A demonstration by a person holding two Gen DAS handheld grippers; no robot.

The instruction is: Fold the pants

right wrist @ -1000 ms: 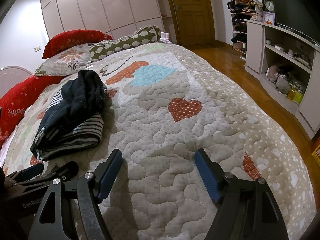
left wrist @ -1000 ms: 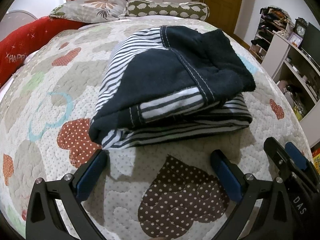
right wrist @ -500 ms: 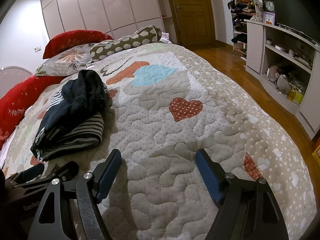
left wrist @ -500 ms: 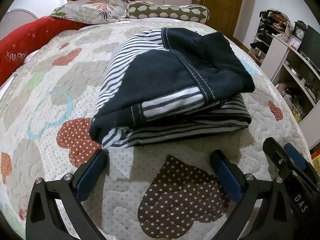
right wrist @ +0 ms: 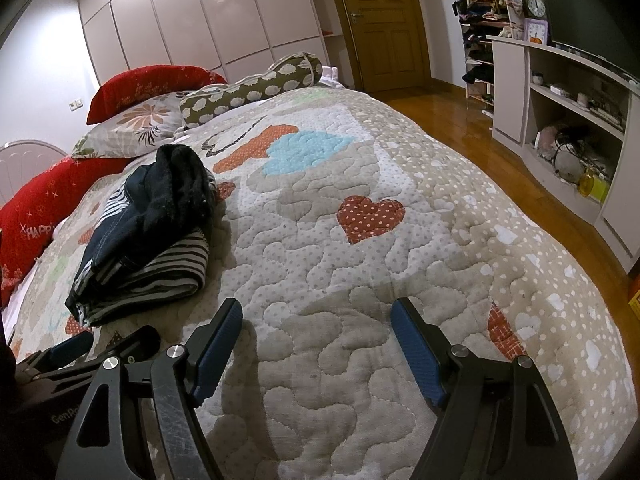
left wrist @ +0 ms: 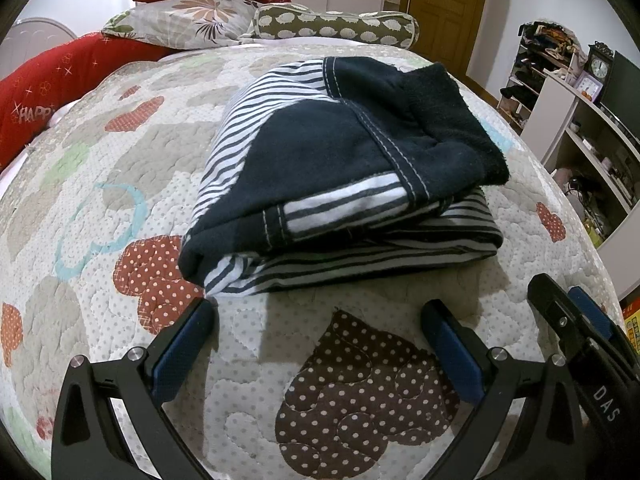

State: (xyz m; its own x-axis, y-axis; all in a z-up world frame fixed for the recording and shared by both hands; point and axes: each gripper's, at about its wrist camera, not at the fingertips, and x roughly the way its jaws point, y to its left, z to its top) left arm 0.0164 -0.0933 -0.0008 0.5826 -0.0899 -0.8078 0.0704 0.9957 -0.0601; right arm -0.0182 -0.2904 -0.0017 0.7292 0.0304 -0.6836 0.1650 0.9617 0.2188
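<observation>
The left gripper [left wrist: 318, 322] hangs over the quilt [left wrist: 100, 160] with its jaws wide apart and nothing between them; under the gap lies only a brown dotted heart patch [left wrist: 360, 392]. Its blue pads [left wrist: 180, 350] do not touch the cloth in front. At the right edge of this view the other tool comes in, and on its black body the white letters "DAS" [left wrist: 606, 404] can be read.

The right gripper [right wrist: 316, 322] also stands wide and empty, above bare quilt. In its view the left tool shows at the lower left corner, with pale letters "GenRo" [right wrist: 66, 419] on the body; the rest of the word is cut off.

The pants [left wrist: 344, 176] lie folded in a thick bundle on the bed, just beyond the left gripper's fingertips and to the left of the right gripper. They are dark navy with white stitching and striped parts, and a dark fuzzy layer is on top.

Further away, a red cushion [left wrist: 44, 92] at the left side of the bed carries the glittering word "HAPP", with the end hidden. On the shelf unit [right wrist: 560, 92] stands a clock [right wrist: 535, 6]; its numbers are too small to read.
</observation>
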